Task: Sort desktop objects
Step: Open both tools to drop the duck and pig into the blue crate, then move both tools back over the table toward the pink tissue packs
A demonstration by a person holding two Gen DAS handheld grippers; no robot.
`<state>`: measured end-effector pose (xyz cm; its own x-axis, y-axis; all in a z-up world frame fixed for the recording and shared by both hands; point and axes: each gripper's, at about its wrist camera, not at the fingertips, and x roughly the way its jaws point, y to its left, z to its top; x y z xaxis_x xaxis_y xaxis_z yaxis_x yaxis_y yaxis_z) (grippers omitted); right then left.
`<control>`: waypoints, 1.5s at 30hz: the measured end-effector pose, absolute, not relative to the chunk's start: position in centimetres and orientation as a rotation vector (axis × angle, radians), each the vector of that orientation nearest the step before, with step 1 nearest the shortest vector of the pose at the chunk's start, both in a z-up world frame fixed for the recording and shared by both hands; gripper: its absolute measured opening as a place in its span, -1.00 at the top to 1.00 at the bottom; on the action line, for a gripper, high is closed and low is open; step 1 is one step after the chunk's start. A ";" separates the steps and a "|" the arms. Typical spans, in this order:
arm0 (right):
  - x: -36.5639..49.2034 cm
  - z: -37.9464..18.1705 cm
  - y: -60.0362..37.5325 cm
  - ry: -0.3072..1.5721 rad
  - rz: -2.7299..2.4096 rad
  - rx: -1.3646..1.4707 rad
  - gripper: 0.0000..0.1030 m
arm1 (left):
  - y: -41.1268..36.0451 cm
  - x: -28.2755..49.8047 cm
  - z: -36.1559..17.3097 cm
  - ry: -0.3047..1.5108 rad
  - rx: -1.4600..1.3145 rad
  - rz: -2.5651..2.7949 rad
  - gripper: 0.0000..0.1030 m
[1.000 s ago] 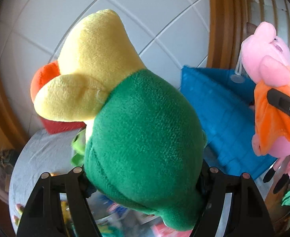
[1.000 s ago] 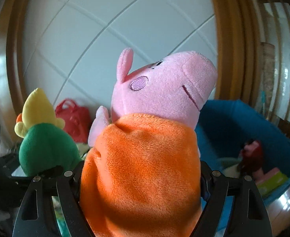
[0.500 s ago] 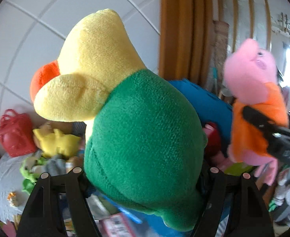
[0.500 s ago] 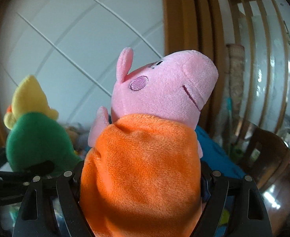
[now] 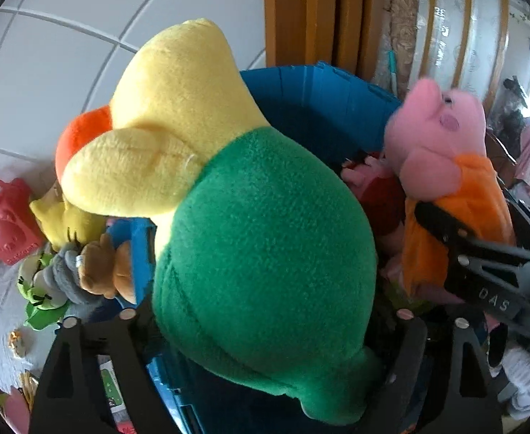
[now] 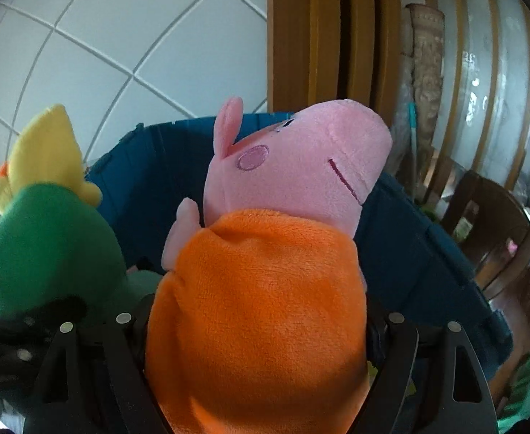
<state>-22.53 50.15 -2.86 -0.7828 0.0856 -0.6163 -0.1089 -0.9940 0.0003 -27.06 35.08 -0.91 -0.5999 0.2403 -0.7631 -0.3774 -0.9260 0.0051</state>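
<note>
White wall tiles and a brown wooden door frame back the scene, and against them the two soft toys hang in the air: the left tongs are clamped on the green-bodied yellow plush, the right tongs on the pink pig plush in its orange dress. A second ago both toys stood out against bare tile with the blue bin off at three o'clock; now the bin's ribbed wall rises directly behind and under both of them, at twelve o'clock in each wrist view, so both arms have swung across and down toward it. That puts the pair over the bin's mouth, I judge, and a release from here would likely drop them inside, where a red-and-pink toy already lies, at three o'clock of the green plush. Outward, at nine o'clock in the left view, the grey desk carries more things to sort: a red toy basket, a yellow plush, a brown and grey toy pressed to the bin's outer wall, and a green and white toy. Past the bin at three o'clock in the right view stands a dark wooden chair.
</note>
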 end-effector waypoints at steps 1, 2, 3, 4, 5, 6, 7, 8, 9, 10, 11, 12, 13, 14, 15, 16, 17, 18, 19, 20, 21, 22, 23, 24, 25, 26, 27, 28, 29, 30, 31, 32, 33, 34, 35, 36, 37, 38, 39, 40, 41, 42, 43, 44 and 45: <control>-22.6 -3.0 50.4 0.056 2.871 -0.993 -0.67 | 35.2 -27.1 -0.9 0.239 -1.176 2.526 -0.70; -22.5 -3.0 50.6 0.057 2.871 -0.993 -0.70 | 35.3 -27.1 -0.9 0.242 -1.183 2.527 -0.71; -22.4 -3.0 50.8 0.058 2.872 -0.991 -0.71 | 35.4 -27.1 -0.9 0.245 -1.190 2.528 -0.70; -22.3 -3.0 50.9 0.059 2.873 -0.989 -0.73 | 35.5 -27.1 -1.0 0.248 -1.197 2.528 -0.70; -22.5 -3.1 51.7 0.061 2.873 -0.988 -0.79 | 35.6 -27.1 -1.0 0.251 -1.204 2.529 -0.71; -22.6 -3.1 52.4 0.062 2.873 -0.985 -0.85 | 35.8 -27.1 -1.0 0.255 -1.211 2.529 -0.71; -22.4 -3.0 52.5 0.063 2.873 -0.979 -0.87 | 35.9 -27.1 -1.0 0.258 -1.218 2.530 -0.71; -22.2 -2.9 52.5 0.065 2.874 -0.976 -0.88 | 36.0 -27.1 -1.0 0.261 -1.225 2.530 -0.71; -21.9 -2.7 52.4 0.070 2.875 -0.973 -0.89 | 36.1 -27.0 -0.9 0.266 -1.222 2.533 -0.71; -21.6 -2.7 52.3 0.076 2.877 -0.969 -0.89 | 36.3 -26.7 -0.7 0.270 -1.212 2.540 -0.71; -21.3 -2.6 52.2 0.082 2.878 -0.965 -0.90 | 36.2 -26.5 -0.6 0.269 -1.205 2.547 -0.71; -21.1 -2.5 52.2 0.085 2.879 -0.963 -0.90 | 36.0 -26.4 -0.6 0.267 -1.200 2.552 -0.71; -20.9 -2.4 52.2 0.086 2.881 -0.960 -0.90 | 35.6 -26.3 -0.6 0.262 -1.195 2.559 -0.71; -20.6 -2.3 52.1 0.086 2.883 -0.955 -0.90 | 35.0 -26.4 -0.7 0.257 -1.190 2.569 -0.71; -20.3 -2.1 51.9 0.086 2.884 -0.952 -0.91 | 34.5 -26.4 -0.9 0.252 -1.185 2.578 -0.71; -20.1 -1.9 51.8 0.086 2.886 -0.948 -0.92 | 33.9 -26.4 -1.0 0.243 -1.182 2.587 -0.71; -19.9 -1.8 51.8 0.086 2.889 -0.942 -0.95 | 33.5 -26.3 -1.1 0.236 -1.179 2.592 -0.71; -19.6 -1.6 51.7 0.086 2.892 -0.937 -0.97 | 33.3 -26.2 -1.1 0.231 -1.176 2.597 -0.71; -19.6 -1.5 51.9 0.087 2.895 -0.933 -0.97 | 32.9 -26.1 -1.1 0.224 -1.173 2.605 -0.71; -19.6 -1.4 51.9 0.088 2.899 -0.931 -0.98 | 32.3 -25.9 -1.1 0.214 -1.171 2.614 -0.71; -19.3 -1.3 51.7 0.086 2.904 -0.929 -0.98 | 31.8 -25.7 -1.0 0.204 -1.169 2.624 -0.71; -19.1 -1.3 51.4 0.085 2.909 -0.927 -0.98 | 31.2 -25.4 -1.0 0.195 -1.168 2.633 -0.71; -18.9 -1.2 51.2 0.084 2.914 -0.925 -0.99 | 30.7 -25.2 -1.0 0.185 -1.166 2.642 -0.71; -18.7 -1.2 50.9 0.083 2.921 -0.924 -0.99 | 30.1 -25.0 -1.0 0.175 -1.164 2.651 -0.71; -18.5 -1.2 50.6 0.082 2.929 -0.924 -0.99 | 29.6 -24.8 -1.0 0.165 -1.162 2.660 -0.71; -18.3 -1.1 50.2 0.081 2.937 -0.925 -0.99 | 29.0 -24.6 -0.9 0.155 -1.160 2.669 -0.71; -18.1 -1.1 49.8 0.080 2.945 -0.925 -0.99 | 28.4 -24.4 -0.9 0.145 -1.158 2.678 -0.71; -17.9 -1.1 49.5 0.079 2.953 -0.925 -0.99 | 27.7 -24.1 -0.9 0.136 -1.155 2.693 -0.71; -17.8 -1.1 49.1 0.078 2.961 -0.926 -0.99 | 26.8 -23.6 -0.8 0.127 -1.152 2.711 -0.71; -17.6 -1.1 48.8 0.077 2.969 -0.926 -0.99 | 25.7 -23.2 -0.8 0.114 -1.156 2.731 -0.71; -17.4 -1.0 48.3 0.075 2.980 -0.926 -0.99 | 24.5 -22.9 -0.9 0.100 -1.164 2.751 -0.71; -17.2 -1.0 47.7 0.073 2.995 -0.925 -0.99 | 23.2 -22.6 -1.0 0.086 -1.172 2.770 -0.71; -17.1 -0.9 46.8 0.072 3.013 -0.924 -0.99 | 22.0 -22.3 -1.2 0.072 -1.180 2.790 -0.71; -17.0 -0.9 45.8 0.068 3.033 -0.926 -0.99 | 20.8 -21.9 -1.3 0.057 -1.188 2.810 -0.71; -17.0 -0.9 44.6 0.062 3.052 -0.930 -0.99 | 19.6 -21.6 -1.4 0.042 -1.196 2.829 -0.71; -17.0 -1.0 43.3 0.055 3.071 -0.934 -0.99 | 18.3 -21.3 -1.5 0.027 -1.204 2.849 -0.71; -16.9 -1.0 42.1 0.048 3.090 -0.938 -0.99 | 16.9 -21.0 -1.8 0.016 -1.220 2.870 -0.71; -16.9 -1.1 40.9 0.041 3.109 -0.942 -0.99 | 15.2 -20.7 -2.2 0.008 -1.241 2.893 -0.71; -16.9 -1.2 39.7 0.034 3.128 -0.947 -0.99 | 13.6 -20.5 -2.5 -0.001 -1.263 2.915 -0.71; -16.9 -1.2 38.5 0.027 3.147 -0.951 -0.99 | 12.0 -20.1 -2.9 -0.012 -1.285 2.934 -0.71; -16.9 -1.3 37.3 0.020 3.166 -0.955 -0.99 | 10.4 -19.8 -3.3 -0.025 -1.308 2.951 -0.71; -16.9 -1.3 36.1 0.012 3.185 -0.959 -0.99 | 8.7 -19.5 -3.8 -0.039 -1.331 2.967 -0.71; -16.8 -1.4 34.9 0.005 3.204 -0.963 -0.99 | 7.1 -19.1 -4.2 -0.052 -1.354 2.983 -0.71; -16.8 -1.5 33.7 -0.003 3.223 -0.967 -0.99 | 5.4 -18.8 -4.6 -0.066 -1.377 2.999 -0.71; -16.8 -1.5 32.4 -0.010 3.242 -0.971 -0.99 | 4.0 -18.4 -5.0 -0.078 -1.399 3.012 -0.71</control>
<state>-16.82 32.45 -1.52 -0.8085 -0.2282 -0.5425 0.2316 -0.9708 0.0632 -18.43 3.95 -5.00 -0.6321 -0.1433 -0.7615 0.1824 -0.9827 0.0335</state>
